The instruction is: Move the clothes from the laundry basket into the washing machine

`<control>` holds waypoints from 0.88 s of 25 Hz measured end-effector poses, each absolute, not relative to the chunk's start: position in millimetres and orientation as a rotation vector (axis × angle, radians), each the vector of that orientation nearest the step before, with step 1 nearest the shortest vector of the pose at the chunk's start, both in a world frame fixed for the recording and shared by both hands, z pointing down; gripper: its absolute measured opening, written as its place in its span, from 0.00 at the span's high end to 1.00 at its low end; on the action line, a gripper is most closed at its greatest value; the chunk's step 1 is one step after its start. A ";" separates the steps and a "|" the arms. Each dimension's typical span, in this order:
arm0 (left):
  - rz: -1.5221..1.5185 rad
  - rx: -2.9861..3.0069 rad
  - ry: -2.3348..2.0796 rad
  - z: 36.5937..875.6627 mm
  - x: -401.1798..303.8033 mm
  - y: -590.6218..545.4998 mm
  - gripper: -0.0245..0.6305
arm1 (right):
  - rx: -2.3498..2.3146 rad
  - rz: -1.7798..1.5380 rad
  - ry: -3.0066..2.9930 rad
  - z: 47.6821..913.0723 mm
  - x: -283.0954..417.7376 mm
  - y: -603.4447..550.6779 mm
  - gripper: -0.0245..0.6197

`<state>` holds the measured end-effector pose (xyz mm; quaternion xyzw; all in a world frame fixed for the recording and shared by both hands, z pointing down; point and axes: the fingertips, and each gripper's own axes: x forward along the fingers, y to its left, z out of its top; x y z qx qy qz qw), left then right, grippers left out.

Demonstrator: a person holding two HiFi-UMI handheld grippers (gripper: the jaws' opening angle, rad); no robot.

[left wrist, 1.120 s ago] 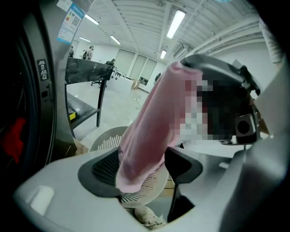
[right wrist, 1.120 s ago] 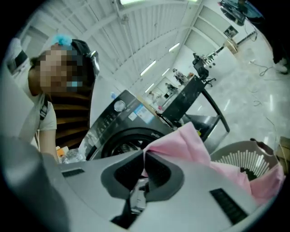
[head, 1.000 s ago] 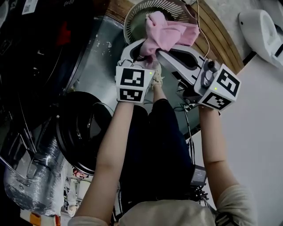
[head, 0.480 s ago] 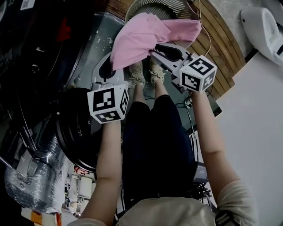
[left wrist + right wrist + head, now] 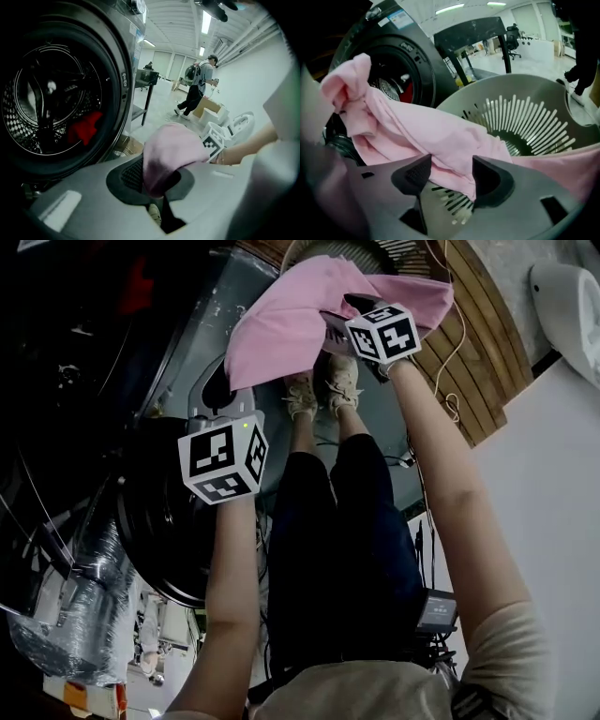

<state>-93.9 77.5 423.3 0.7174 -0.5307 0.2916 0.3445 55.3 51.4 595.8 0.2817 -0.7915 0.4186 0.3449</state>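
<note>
A pink garment (image 5: pixel 291 320) stretches between my two grippers, just above the laundry basket (image 5: pixel 412 253). The left gripper (image 5: pixel 230 381) is shut on one bunched end of it (image 5: pixel 168 150), next to the washing machine's open door (image 5: pixel 164 521). Ahead, the drum (image 5: pixel 51 98) holds a red garment (image 5: pixel 84 129). My right gripper (image 5: pixel 450 176) has just been opening: its jaws stand wide, with the pink cloth (image 5: pixel 422 131) draped loosely between the pads (image 5: pixel 412 173), over the grey slatted basket (image 5: pixel 525 117).
The person's legs and shoes (image 5: pixel 319 395) stand between washer and basket. Wooden planks (image 5: pixel 469 352) and a white object (image 5: pixel 567 296) lie at the right. Cables and a power adapter (image 5: pixel 436 610) are on the floor. Another person (image 5: pixel 197 91) walks in the background.
The left gripper has carried its end of the pink garment away from the basket toward the washer, spreading the cloth. The right gripper has sunk toward the basket and opened its jaws.
</note>
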 end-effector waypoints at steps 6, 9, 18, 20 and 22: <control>0.777 1.857 -1.366 439.0 -104.3 81.7 0.92 | 0.620 1.070 -2.024 641.5 48.0 47.5 0.75; 0.759 1.846 -1.371 444.6 -105.5 84.1 0.92 | 0.656 1.085 -2.053 629.6 50.2 39.6 0.92; 0.594 1.900 -1.321 422.5 -60.6 65.5 0.92 | 0.891 1.121 -2.385 434.2 92.8 2.1 0.93; 0.547 1.940 -1.278 412.0 -42.6 58.5 0.92 | 0.874 1.090 -2.444 393.0 87.6 3.4 0.93; 0.488 2.006 -1.204 397.2 -20.7 51.4 0.92 | 0.857 1.091 -2.488 360.1 79.7 4.8 0.93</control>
